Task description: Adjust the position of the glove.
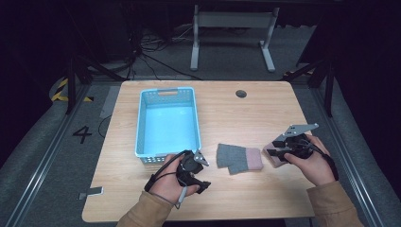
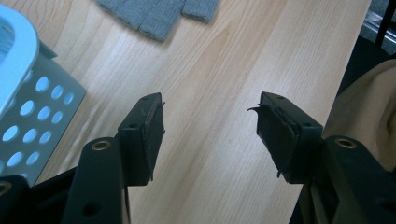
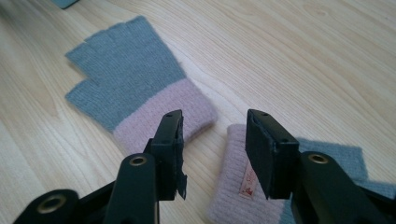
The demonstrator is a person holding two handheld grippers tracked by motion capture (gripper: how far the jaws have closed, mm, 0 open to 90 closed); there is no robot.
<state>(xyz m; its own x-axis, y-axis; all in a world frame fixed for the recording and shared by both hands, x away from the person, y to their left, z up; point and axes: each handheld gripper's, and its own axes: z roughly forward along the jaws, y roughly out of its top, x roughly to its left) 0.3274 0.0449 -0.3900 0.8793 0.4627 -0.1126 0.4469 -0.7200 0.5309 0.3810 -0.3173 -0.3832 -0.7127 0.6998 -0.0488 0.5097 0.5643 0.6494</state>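
Two fingerless knit gloves, grey with pink cuffs, lie on the wooden table. One glove [image 1: 239,158] [image 3: 135,95] rests flat near the table's middle. The second glove [image 1: 274,156] [image 3: 243,179] lies under my right gripper [image 1: 274,152] [image 3: 214,140], whose open jaws hover over its pink cuff and the gap between the two cuffs. My left gripper [image 1: 201,174] [image 2: 208,128] is open above bare wood, next to the near right corner of the blue basket [image 1: 142,135] [image 2: 28,93]. A grey edge of the first glove [image 2: 154,16] shows beyond its jaws.
The blue perforated basket has nothing in it and sits at the table's left centre. A round cable hole [image 1: 241,93] lies near the far edge. Beyond the table stands a white desk frame [image 1: 231,38] with cables on the floor. A small grey object [image 1: 93,191] sticks out at the near left edge.
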